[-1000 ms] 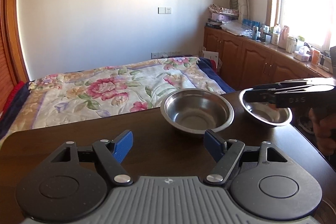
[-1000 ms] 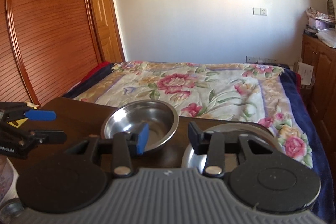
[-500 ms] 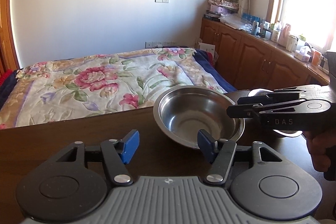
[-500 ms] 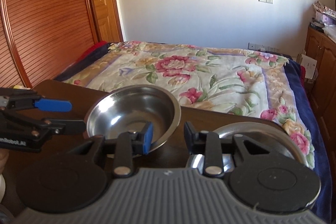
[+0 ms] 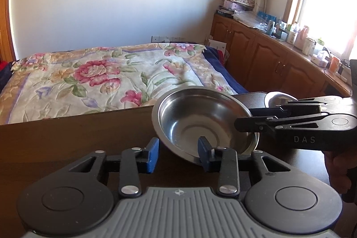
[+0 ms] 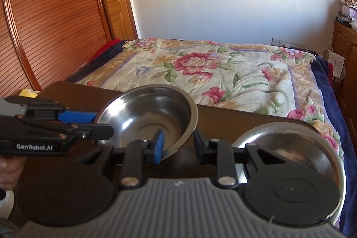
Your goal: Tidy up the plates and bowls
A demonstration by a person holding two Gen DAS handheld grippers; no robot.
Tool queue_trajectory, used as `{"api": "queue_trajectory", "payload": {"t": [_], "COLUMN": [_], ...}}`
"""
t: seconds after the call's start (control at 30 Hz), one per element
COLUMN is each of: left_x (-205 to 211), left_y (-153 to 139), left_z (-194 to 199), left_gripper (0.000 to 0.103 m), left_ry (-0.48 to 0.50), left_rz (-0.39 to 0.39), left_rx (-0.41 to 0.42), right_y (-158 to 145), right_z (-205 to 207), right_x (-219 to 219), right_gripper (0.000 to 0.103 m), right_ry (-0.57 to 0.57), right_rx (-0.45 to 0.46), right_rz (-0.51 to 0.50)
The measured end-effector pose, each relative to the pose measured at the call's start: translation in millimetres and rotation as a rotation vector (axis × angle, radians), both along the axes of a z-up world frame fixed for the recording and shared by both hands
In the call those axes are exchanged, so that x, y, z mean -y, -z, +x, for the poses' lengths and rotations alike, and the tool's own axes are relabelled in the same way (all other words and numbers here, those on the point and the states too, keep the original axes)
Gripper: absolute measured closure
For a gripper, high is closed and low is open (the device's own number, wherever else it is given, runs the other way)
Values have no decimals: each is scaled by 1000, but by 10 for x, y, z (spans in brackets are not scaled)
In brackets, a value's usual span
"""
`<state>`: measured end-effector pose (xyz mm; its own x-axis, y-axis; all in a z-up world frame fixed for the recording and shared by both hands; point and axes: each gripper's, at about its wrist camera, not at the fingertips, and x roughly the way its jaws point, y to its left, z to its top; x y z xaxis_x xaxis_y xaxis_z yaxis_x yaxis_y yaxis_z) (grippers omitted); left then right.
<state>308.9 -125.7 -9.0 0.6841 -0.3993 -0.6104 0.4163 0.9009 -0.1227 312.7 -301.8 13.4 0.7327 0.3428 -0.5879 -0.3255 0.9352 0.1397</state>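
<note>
Jaws of left gripper [image 5: 178, 154] and right gripper [image 6: 178, 144] gape, each straddling the steel bowl's [image 5: 200, 119] rim.

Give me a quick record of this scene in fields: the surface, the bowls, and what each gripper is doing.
surface: dark wooden table
near bowl: steel bowl, empty, looks tilted
other bowl: second bowl, steel, beside the first, untouched
left gripper: open, fingers astride the steel bowl's rim
right gripper: open, astride the same rim from another side
background: floral bed
</note>
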Motion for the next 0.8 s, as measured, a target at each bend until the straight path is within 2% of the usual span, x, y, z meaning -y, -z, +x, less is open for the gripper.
{"api": "queue_trajectory", "payload": {"t": [0.27,0.53,0.57,0.6,0.67,0.7,0.73,0.8], "left_x": [-30,-50,-60,-61,-41,-23,13,8], "left_y": [-58,-129,-142,-168,-228,-246,-250,-207], "left_z": [-75,-180,-194,-215,-263,-289,-296,-285], "left_gripper": [79,86,90,102,102,102,102,102], "left_ry": [-1,0,2,22,42,47,44,24], "left_rz": [14,11,11,-4,-18,-10,26,52], "left_rx": [0,20,25,29,32,41,43,46], "right_y": [-20,-74,-93,-111,-169,-190,-188,-135], "right_z": [-39,-137,-153,-164,-208,-226,-236,-179], "right_x": [61,94,99,106,92,39,-25,-30], "right_gripper": [86,88,89,91,92,93,94,95], "right_ry": [39,57,55,41,26,40,51,44], "right_rx": [-13,-3,1,2,2,5,5,-35], "right_rz": [41,58,61,77,102,58,12,24]}}
